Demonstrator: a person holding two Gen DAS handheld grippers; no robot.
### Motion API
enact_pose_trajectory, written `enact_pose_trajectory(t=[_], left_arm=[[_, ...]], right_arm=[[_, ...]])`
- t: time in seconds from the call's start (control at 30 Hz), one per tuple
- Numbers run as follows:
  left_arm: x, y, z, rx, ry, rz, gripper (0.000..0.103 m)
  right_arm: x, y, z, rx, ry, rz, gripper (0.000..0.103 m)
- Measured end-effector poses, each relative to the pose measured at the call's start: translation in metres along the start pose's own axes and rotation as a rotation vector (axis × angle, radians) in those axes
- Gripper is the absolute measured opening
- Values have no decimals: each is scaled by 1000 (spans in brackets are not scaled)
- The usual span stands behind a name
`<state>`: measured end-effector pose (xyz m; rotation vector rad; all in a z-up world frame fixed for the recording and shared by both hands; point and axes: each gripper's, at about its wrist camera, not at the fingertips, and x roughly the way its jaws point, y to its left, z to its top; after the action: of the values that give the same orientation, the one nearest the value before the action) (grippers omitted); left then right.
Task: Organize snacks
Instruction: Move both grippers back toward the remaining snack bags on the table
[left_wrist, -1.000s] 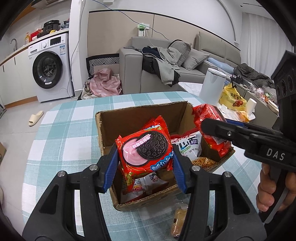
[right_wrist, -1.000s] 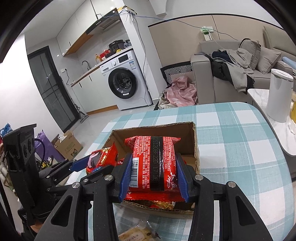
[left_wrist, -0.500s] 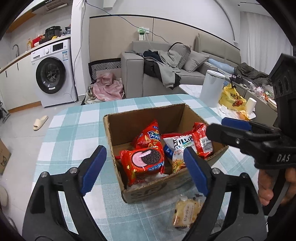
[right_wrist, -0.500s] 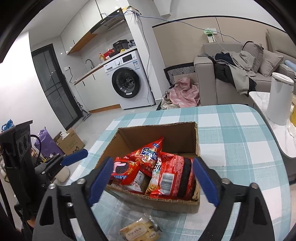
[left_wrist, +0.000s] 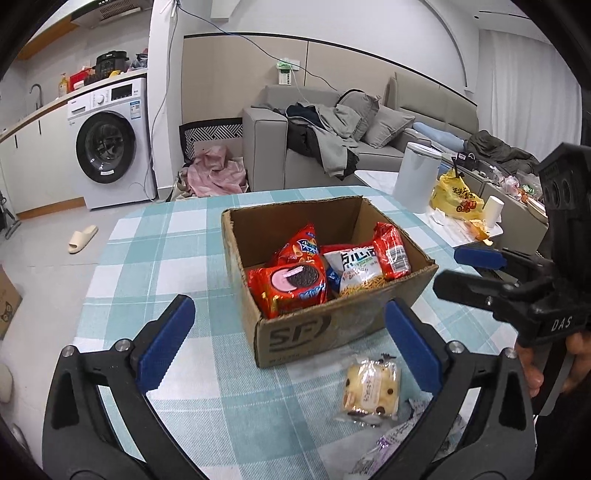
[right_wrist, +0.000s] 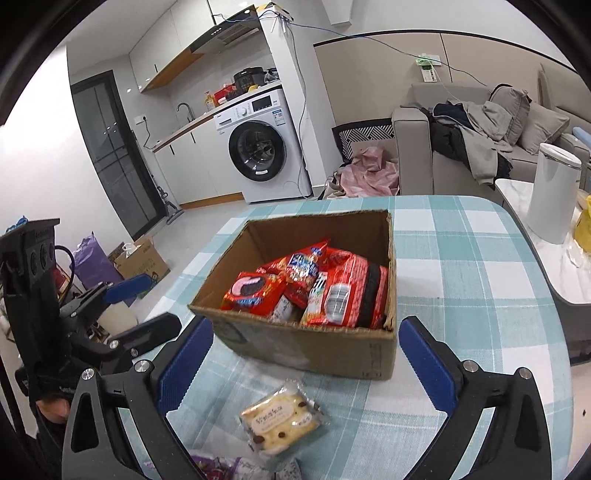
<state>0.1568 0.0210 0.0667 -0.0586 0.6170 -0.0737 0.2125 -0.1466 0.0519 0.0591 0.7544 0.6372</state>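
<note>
1. Tablecloth (left_wrist: 177, 236), checked in teal and white, covered the table that carried everything else.
2. Cardboard box (left_wrist: 317, 332), open-topped and printed with "SF" on its near wall, sat on the cloth; it serves as the landmark for the rest.
3. Left gripper (left_wrist: 288, 339) hung on the near side of the box, its blue-padded jaws spread wide and opening, with nothing pressed between them.
4. Right gripper (right_wrist: 306, 354) hung likewise on the near side of the box, beside the left one, jaws wide and opening, gripping nothing.
5. Red noodle packet (right_wrist: 347, 295) with a black band lay inside the box against its right wall.
6. Oreo packet (left_wrist: 291, 288), red with a pink and black cookie picture, lay inside the box at its near left corner.
7. White snack bag (left_wrist: 358, 269) lay inside the box between the Oreo packet and the red noodle packet.
8. Red chip bag (left_wrist: 299, 245) leaned inside the box behind the Oreo packet.
9. Wrapped cake (left_wrist: 371, 387), pale yellow with dark chips, lay outside the box on the cloth, just beside its near wall.
</note>
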Motion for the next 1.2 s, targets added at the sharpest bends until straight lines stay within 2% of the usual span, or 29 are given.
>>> enact_pose_trajectory(t=[0.3, 0.5, 0.77, 1.2], left_arm=[[-28, 0, -27, 24, 14, 30, 103], [-38, -4, -46, 0, 51, 8, 103], [-61, -16, -62, 16, 52, 1, 103], [-71, -34, -87, 43, 110, 5, 103]], right_arm=[[-10, 9, -31, -46, 51, -36, 102], [-18, 12, -50, -61, 85, -44, 102], [-38, 20, -68, -84, 102, -47, 102], [-36, 20, -98, -111, 187, -57, 102]])
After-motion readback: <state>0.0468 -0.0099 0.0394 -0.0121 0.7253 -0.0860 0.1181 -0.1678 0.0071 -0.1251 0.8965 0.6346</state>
